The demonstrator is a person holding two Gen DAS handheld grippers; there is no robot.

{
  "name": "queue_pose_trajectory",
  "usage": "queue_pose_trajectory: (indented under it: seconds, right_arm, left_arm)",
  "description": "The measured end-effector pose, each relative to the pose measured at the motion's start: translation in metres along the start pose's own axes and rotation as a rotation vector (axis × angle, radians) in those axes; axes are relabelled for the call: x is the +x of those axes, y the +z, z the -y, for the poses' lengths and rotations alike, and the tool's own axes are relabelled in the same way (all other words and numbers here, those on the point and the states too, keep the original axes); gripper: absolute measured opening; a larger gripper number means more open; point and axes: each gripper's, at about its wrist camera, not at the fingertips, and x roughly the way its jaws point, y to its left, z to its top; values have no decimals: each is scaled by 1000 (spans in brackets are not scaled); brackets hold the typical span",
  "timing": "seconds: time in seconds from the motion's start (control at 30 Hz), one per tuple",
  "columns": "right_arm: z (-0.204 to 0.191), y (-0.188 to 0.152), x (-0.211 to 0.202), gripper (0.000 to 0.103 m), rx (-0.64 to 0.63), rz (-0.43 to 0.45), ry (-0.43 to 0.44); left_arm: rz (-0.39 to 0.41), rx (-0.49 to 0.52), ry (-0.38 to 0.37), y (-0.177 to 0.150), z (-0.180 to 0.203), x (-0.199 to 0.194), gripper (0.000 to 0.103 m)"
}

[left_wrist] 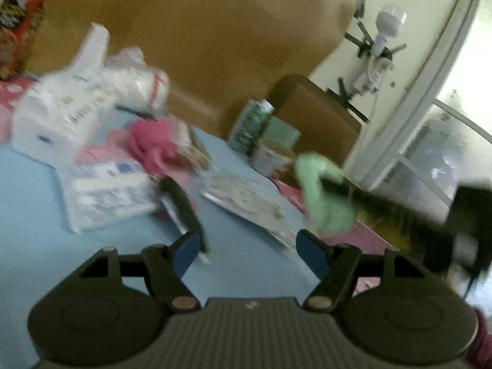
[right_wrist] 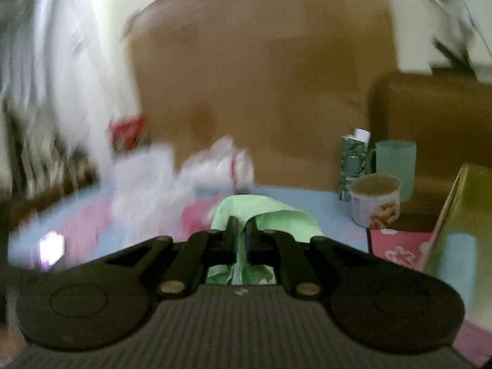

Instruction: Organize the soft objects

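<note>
A smooth pale blue sheet [left_wrist: 37,203] spreads beneath everything, with crinkled white plastic bags [left_wrist: 77,98] heaped at its far side and a crumpled pink cloth [left_wrist: 152,144] just beside them. The thin, limp green cloth [right_wrist: 264,215] hangs above the sheet, clenched in the right gripper [right_wrist: 241,230]. The left gripper [left_wrist: 243,246] is spread wide, empty.

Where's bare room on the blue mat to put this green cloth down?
Bare blue mat lies left of the white packet and just ahead of the open left gripper. Around the pink cloth and bags it is crowded.
</note>
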Motion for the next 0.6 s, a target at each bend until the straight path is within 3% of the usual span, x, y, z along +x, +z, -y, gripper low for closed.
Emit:
queue_pose_trajectory:
  seconds: [0.1, 0.2, 0.3, 0.33, 0.37, 0.43, 0.6]
  right_arm:
    - [-29, -42, -9, 8, -148, -92, -28]
    - [-39, -70, -2, 10, -176, -178, -40]
    - [-39, -79, -2, 20, -174, -168, -47]
    - [-39, -76, -6, 33, -170, -165, -44]
    - [-37, -73, -7, 52, -158, -163, -34]
    - [-34, -71, -13, 71, -149, -144, -26]
    - [-29, -67, -16, 95, -173, -111, -73]
  left_arm:
    - [-69, 15, -16, -5, 10, 16, 71]
    - [-137, 61, 1, -12, 24, 32, 71]
    - [-195, 95, 41, -19, 35, 46, 71]
    - [-210, 104, 58, -21, 38, 50, 71]
    - [-221, 112, 71, -22, 40, 53, 71]
    - [-222, 132, 79, -23, 46, 55, 71]
    - [-227, 150, 81, -19, 51, 63, 71]
